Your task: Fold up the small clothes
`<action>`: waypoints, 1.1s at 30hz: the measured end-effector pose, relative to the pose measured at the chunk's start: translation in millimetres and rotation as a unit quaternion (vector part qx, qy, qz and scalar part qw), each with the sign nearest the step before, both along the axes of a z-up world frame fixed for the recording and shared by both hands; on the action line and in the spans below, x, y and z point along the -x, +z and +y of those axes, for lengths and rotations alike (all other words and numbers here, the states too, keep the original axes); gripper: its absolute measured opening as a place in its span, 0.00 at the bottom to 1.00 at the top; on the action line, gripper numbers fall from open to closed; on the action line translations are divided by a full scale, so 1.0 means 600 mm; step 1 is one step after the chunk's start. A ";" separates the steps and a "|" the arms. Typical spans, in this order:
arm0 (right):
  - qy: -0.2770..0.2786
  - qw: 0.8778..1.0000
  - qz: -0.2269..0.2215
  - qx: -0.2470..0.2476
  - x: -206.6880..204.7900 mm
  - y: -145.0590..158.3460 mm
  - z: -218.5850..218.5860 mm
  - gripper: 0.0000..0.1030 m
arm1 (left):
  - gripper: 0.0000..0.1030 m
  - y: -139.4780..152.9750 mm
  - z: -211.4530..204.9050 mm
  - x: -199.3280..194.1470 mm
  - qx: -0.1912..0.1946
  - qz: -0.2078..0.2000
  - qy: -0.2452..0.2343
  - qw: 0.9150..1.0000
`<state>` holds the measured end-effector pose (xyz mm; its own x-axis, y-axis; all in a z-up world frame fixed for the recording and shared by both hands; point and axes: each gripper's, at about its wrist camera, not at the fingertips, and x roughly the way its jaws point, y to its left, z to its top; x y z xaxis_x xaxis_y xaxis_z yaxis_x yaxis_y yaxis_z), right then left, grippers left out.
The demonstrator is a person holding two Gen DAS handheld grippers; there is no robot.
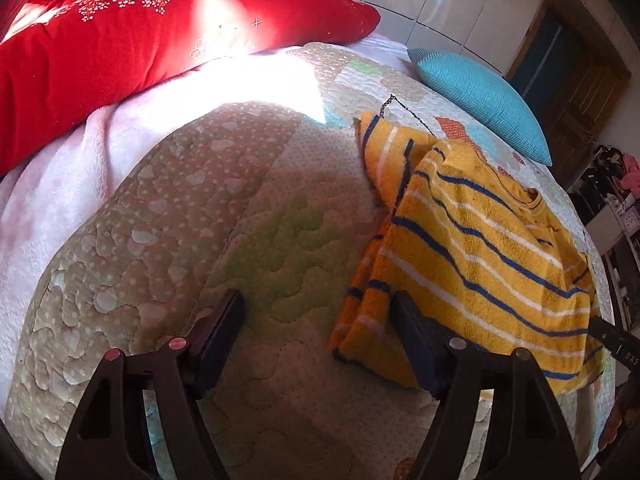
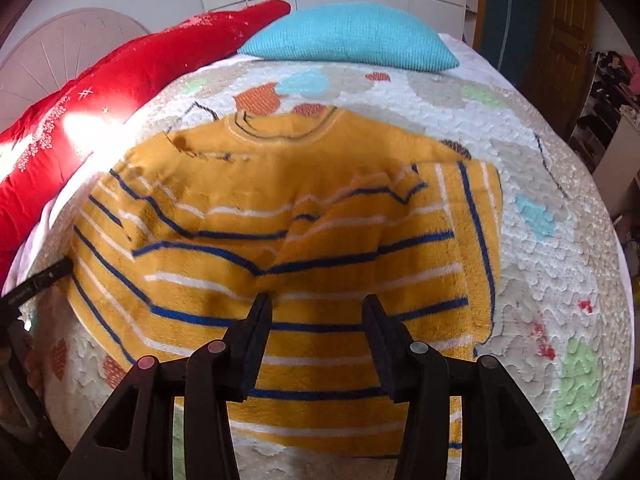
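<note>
A small yellow sweater (image 2: 280, 216) with blue and white stripes lies face up on the quilted bedspread (image 2: 560, 264), its neckline toward the pillows and its hem toward me. The sleeve on my right side is already turned in across the chest, and the sleeve on my left (image 1: 384, 152) looks bunched and doubled back beside the body (from the left wrist view it sits as a loose wad, not a flat fold). My right gripper (image 2: 316, 312) hovers low over the lower middle of the sweater, its fingers parted about halfway and holding nothing; one tip sits near a raised ridge of cloth. My left gripper (image 1: 320, 308) is spread wide and empty, with one finger over bare quilt and the other at the sweater's near edge. I judge that the next move is to tidy the left side: I should slide the lower finger under the edge, pinch only the top layers, and carry them across without dragging the body. A red pillow (image 2: 120, 92) and a turquoise pillow (image 2: 352, 36) lie beyond, well apart from the work.
</note>
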<state>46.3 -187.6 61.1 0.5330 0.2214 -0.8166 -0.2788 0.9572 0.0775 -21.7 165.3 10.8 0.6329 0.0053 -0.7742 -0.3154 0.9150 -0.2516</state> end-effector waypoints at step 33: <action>0.110 0.981 -0.021 0.159 -0.058 -0.056 0.517 0.18 | 0.76 0.025 0.091 0.139 0.116 -0.131 0.068 0.982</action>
